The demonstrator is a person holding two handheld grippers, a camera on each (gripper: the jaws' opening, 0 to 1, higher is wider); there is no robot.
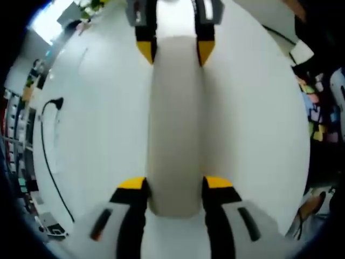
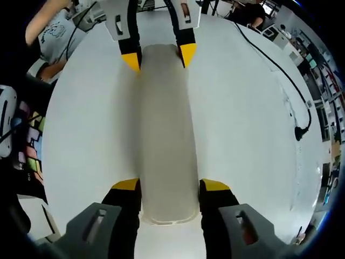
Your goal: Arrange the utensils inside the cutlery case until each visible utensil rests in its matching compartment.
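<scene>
Together the left gripper (image 1: 175,186) and right gripper (image 2: 170,189) clamp opposite ends of a long, pale, rounded-end plastic cutlery case (image 2: 164,135) — apparently closed — over the white table (image 2: 242,124).

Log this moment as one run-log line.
left gripper: shut on case end | right gripper: shut on opposite end | cutlery case: closed, on white table | utensils: hidden

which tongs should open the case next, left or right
Neither is clearly better. The left tongs and right tongs each clamp one end of the long closed cutlery case on the white table. One must hold while the other releases; no latch shows.
</scene>
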